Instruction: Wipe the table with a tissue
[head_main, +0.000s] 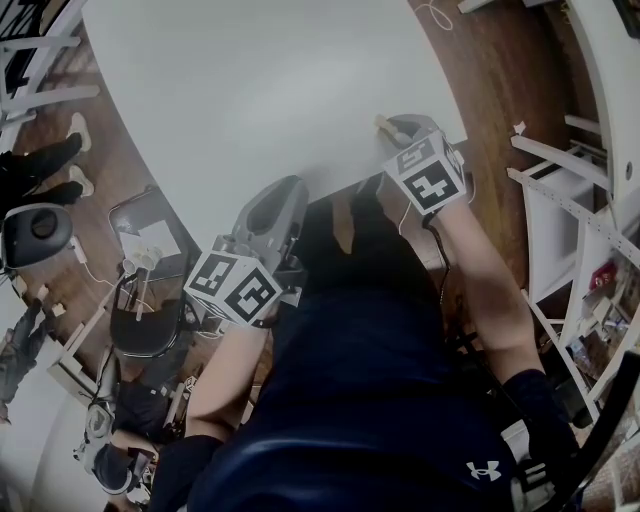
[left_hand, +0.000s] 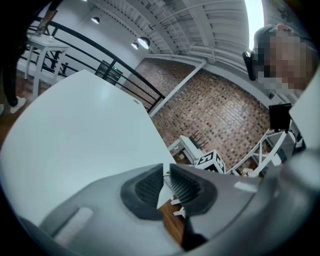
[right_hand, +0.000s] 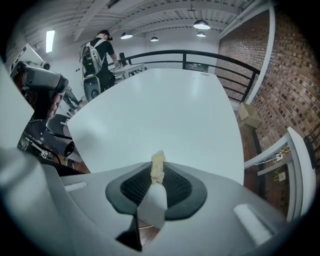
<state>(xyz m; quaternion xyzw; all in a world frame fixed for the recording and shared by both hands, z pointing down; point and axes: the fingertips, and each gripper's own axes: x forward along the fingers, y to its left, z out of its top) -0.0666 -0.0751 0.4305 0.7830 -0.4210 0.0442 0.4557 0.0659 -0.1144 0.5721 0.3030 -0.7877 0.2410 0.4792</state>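
The big white table (head_main: 260, 80) fills the upper head view. My right gripper (head_main: 397, 127) hovers over its near edge, shut on a small crumpled cream tissue (head_main: 384, 124). In the right gripper view the tissue (right_hand: 158, 167) pokes up between the black ribbed pads (right_hand: 176, 186), with the tabletop (right_hand: 165, 115) beyond it. My left gripper (head_main: 283, 192) sits lower left at the table's near edge. In its own view the left gripper (left_hand: 166, 174) has its jaws drawn together with nothing between them. The right gripper's marker cube (left_hand: 212, 161) shows past them.
A black chair (head_main: 150, 320) stands on the wooden floor at the left. White shelving (head_main: 570, 200) stands to the right of the table. A person with a backpack (right_hand: 100, 55) stands beyond the table's far end by a black railing (right_hand: 200, 54). A brick wall (left_hand: 225, 110) lies behind.
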